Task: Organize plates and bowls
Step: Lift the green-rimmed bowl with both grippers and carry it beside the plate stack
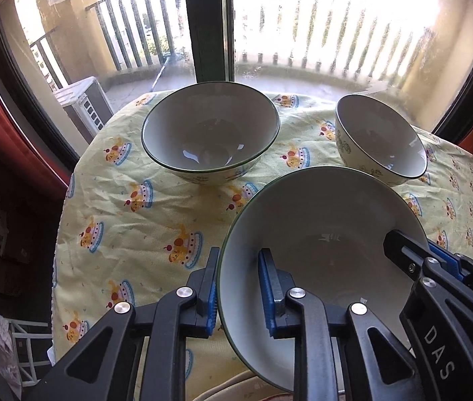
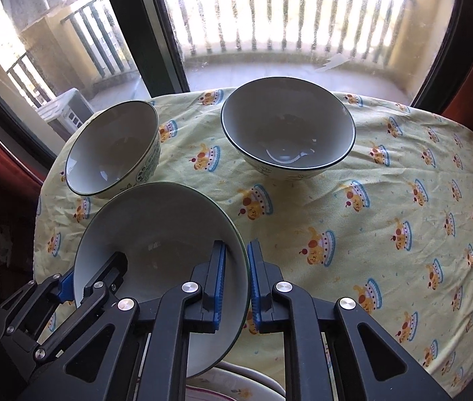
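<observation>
- Left gripper: jaws closed on the left rim of the near bowl, lower centre of the left wrist view. One blue pad sits outside the wall, the other inside; the rim runs between them.
- Right gripper: jaws closed on the right rim of the same bowl, lower centre of the right wrist view. Same split, one pad inside and one outside.
- The two grippers clamp opposite sides of the one bowl. In the left wrist view the right gripper shows at lower right, its finger over the far rim; in the right wrist view the left gripper shows at lower left.
- Near bowl: white inside, thin dark-green rim, tilted so its opening faces the cameras. Its lower edge overlaps a stack of plates at the bottom edge of the right wrist view. Cannot tell whether they touch.
- Large bowl: upright on the tablecloth, upper centre, apart from the held bowl.
- Small bowl: upright, upper right in the left wrist view, just behind the held bowl's rim, green leaf print on the outside.
- Tablecloth is pale yellow with a cartoon cake print; window and balcony railing lie behind the table.
</observation>
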A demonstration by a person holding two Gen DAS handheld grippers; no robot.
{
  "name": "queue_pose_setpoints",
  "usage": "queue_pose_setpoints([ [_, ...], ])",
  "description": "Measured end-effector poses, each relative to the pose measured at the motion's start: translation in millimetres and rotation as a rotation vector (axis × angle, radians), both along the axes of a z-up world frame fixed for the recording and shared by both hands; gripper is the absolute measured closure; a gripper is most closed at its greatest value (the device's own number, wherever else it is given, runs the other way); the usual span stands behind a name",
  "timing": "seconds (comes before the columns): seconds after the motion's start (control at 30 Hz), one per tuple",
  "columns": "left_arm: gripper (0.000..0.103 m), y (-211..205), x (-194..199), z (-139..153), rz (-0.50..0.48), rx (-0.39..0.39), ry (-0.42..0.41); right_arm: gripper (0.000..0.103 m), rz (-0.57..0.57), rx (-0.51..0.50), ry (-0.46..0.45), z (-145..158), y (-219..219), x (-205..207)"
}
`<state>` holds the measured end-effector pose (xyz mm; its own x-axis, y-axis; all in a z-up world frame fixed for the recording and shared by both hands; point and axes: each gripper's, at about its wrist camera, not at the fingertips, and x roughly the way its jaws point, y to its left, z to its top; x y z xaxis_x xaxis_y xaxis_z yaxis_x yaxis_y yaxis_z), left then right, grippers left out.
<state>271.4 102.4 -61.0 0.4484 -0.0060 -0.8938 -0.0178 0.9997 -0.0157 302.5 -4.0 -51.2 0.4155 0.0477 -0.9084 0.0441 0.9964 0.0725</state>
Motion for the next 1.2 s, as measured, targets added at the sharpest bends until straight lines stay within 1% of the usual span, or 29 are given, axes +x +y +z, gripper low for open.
queue_pose_setpoints([
  [0.27, 0.083, -35, -31, 21, -0.113, -0.030, -0.033, 0.087, -0.101, -0.028, -0.046, 28, -30, -44],
  [0.4, 0.083, -54, -51, 26, -0.147, -0.042, -0.035, 0.087, -0.140, -0.033, -0.055, 36, -51, -69],
  [0.53, 0.083, -76, -72, 28, -0.168, -0.033, -0.042, 0.087, -0.152, -0.032, -0.068, 40, -72, -95],
  [0.63, 0.083, -92, -90, 27, -0.167, -0.028, -0.035, 0.087, -0.156, -0.024, -0.067, 39, -88, -113],
  [0.83, 0.083, -126, -120, 19, -0.143, -0.025, -0.002, 0.087, -0.122, -0.022, -0.047, 33, -120, -142],
  [1.2, 0.083, -175, -157, -10, -0.084, -0.012, 0.055, 0.087, -0.051, -0.014, 0.014, 5, -176, -177],
])
